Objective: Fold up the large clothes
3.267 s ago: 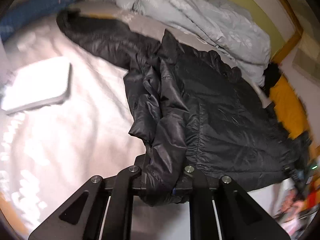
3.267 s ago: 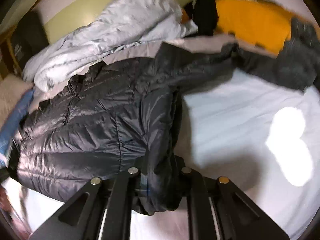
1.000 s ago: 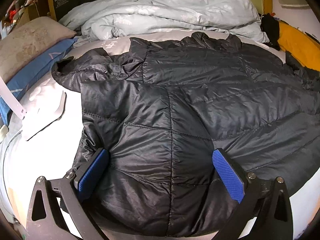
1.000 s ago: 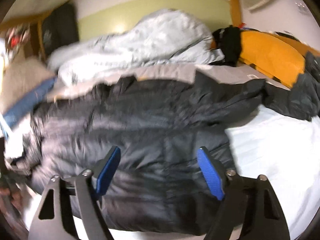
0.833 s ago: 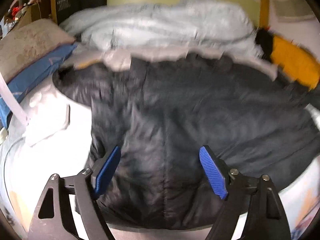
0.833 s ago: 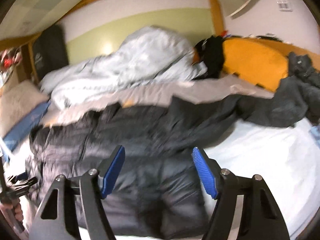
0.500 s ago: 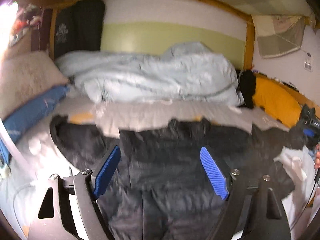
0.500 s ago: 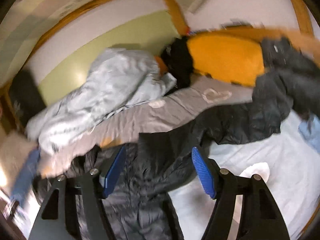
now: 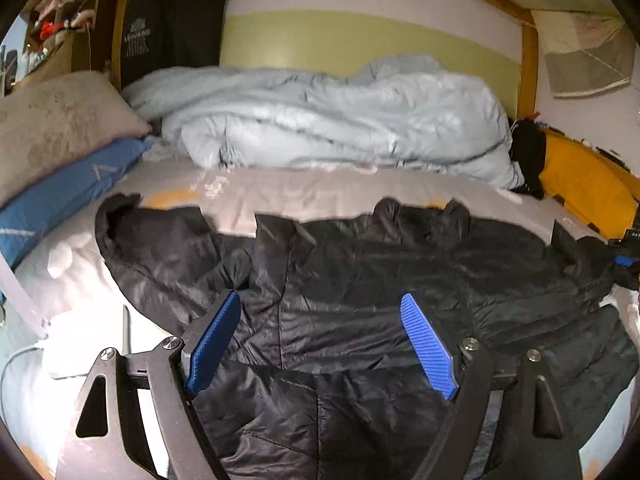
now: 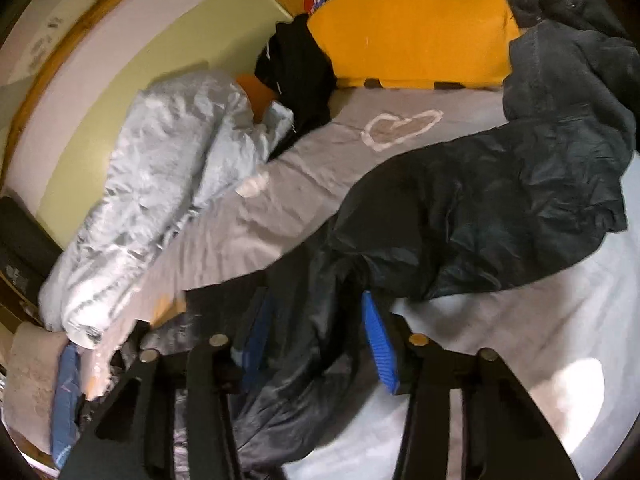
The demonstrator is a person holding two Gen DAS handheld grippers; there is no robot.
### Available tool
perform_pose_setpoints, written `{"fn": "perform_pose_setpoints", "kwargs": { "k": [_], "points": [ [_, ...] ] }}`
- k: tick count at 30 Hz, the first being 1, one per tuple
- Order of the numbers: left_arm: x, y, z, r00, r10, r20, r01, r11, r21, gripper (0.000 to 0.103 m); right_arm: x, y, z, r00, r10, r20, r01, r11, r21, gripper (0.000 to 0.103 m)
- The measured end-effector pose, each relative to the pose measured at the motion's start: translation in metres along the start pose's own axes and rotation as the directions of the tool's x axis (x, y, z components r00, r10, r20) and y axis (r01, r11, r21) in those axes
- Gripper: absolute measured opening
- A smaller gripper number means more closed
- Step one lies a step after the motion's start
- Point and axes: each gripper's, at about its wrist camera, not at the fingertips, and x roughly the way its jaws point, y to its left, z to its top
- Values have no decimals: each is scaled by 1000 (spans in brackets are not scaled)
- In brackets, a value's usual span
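Since 3.3 seconds ago both grippers have let go of the bunched jacket, which now lies spread flat across the bed [image 9: 280,192].

The black jacket [image 9: 360,280] is light, soft and slippery; take hold at a hem or cuff. The left gripper [image 9: 320,340] hangs apart above its middle, empty. The right gripper [image 10: 316,344] has just been closing, jacket fabric between its jaws near 1 sleeve [image 10: 500,208].
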Motion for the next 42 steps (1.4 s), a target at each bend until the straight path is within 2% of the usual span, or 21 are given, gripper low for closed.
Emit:
{"fn": "perform_pose_setpoints", "kwargs": {
  "k": [1, 2, 3, 7, 10, 12, 15, 18, 19, 22, 28, 30, 31, 32, 33, 36, 37, 40, 42],
  "points": [
    [3, 0, -2, 1000, -5, -4, 5, 1000, 1, 81, 3, 0, -1, 1000, -20, 11, 20, 1000, -11, 28],
    [3, 1, -5, 1000, -1, -4, 1, 1000, 1, 81, 4, -1, -2, 999, -43, 25, 44, 999, -23, 14],
    [3, 1, -7, 1000, 7, -4, -7, 1000, 0, 79, 4, -1, -4, 997, -70, 44, 72, 997, -34, 7],
    [-4, 2, -7, 1000, 21, 13, -21, 1000, -17, 73, -20, 16, -7, 987, -44, 157, 61, 993, -100, 3],
    [-20, 1, -2, 998, 12, 60, -10, 1000, -20, 71, -62, 61, -19, 969, 90, 229, -28, 965, -261, 3],
    [-34, -1, 1, 995, 4, 101, -2, 1000, -20, 71, -84, 90, -35, 961, 162, 225, -79, 938, -339, 3],
    [-46, -3, 5, 992, -2, 126, 6, 999, -37, 71, -99, 132, -74, 955, 266, 130, -190, 888, -419, 3],
    [-52, -5, 4, 991, -10, 132, 14, 1000, -28, 71, -91, 168, -123, 950, 312, -4, -271, 820, -505, 3],
    [-52, -5, 4, 991, -4, 130, 7, 1000, -22, 71, -83, 179, -140, 949, 309, -59, -292, 796, -530, 3],
    [-55, -2, 3, 992, -12, 125, 17, 999, -37, 71, -59, 195, -175, 952, 266, -150, -303, 764, -570, 3],
    [-53, 6, 2, 994, -50, 102, 57, 996, -67, 74, -27, 196, -203, 951, 164, -263, -292, 761, -579, 4],
    [-51, 6, 2, 993, -76, 87, 82, 994, -71, 80, -33, 188, -203, 945, 167, -282, -302, 778, -550, 8],
    [-51, 6, 1, 993, -76, 87, 82, 994, -73, 81, -41, 182, -205, 941, 181, -287, -314, 784, -535, 18],
    [-51, 5, 1, 994, -69, 90, 75, 995, -72, 83, -51, 177, -204, 938, 202, -283, -327, 788, -521, 36],
    [-51, 4, 1, 994, -63, 92, 70, 995, -69, 84, -56, 175, -203, 936, 221, -274, -337, 788, -515, 43],
    [-51, 2, 0, 994, -59, 91, 65, 996, -62, 85, -76, 178, -204, 946, 238, -221, -322, 782, -534, 48],
    [-52, 1, -1, 994, -58, 92, 64, 996, -62, 85, -82, 175, -200, 949, 243, -202, -314, 790, -527, 52],
    [-53, 1, 0, 993, -51, 103, 56, 997, -55, 89, -90, 162, -182, 952, 267, -149, -306, 824, -478, 55],
    [-55, 1, 0, 992, -37, 117, 43, 997, -56, 97, -93, 152, -167, 965, 244, -99, -262, 846, -464, 58]
  ]
}}
